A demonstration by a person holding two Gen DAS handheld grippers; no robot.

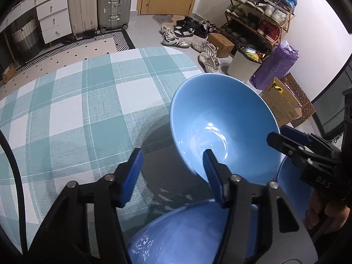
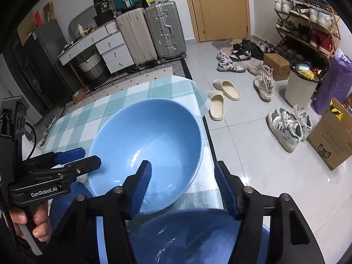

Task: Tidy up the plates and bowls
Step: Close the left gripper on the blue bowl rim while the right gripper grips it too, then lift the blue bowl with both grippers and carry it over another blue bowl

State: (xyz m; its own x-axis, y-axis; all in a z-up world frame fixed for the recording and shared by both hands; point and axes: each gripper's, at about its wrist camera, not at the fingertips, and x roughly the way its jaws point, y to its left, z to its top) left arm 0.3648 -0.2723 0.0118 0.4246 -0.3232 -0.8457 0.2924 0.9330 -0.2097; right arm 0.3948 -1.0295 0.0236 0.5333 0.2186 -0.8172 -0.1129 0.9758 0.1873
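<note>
A light blue bowl (image 1: 222,118) (image 2: 151,136) sits near the right edge of the checked tablecloth (image 1: 88,99) (image 2: 110,101). My left gripper (image 1: 172,152) (image 2: 91,155) is open and straddles the bowl's left rim, one pad inside the bowl and one outside. My right gripper (image 2: 183,164) (image 1: 276,134) is also open and straddles the right rim the same way. No pad visibly presses on the rim. A darker blue dish (image 1: 187,237) (image 2: 198,237) lies just below the grippers, and another blue dish (image 1: 292,187) shows behind the right gripper.
Beyond the table's right edge is a tiled floor with several shoes (image 2: 283,127), slippers (image 2: 222,94), a white bin (image 2: 301,88) and cardboard boxes (image 2: 330,140). A shoe rack (image 2: 308,22), suitcases (image 2: 165,30) and drawers (image 2: 112,50) stand at the back. A hand (image 2: 33,222) holds the left gripper's handle.
</note>
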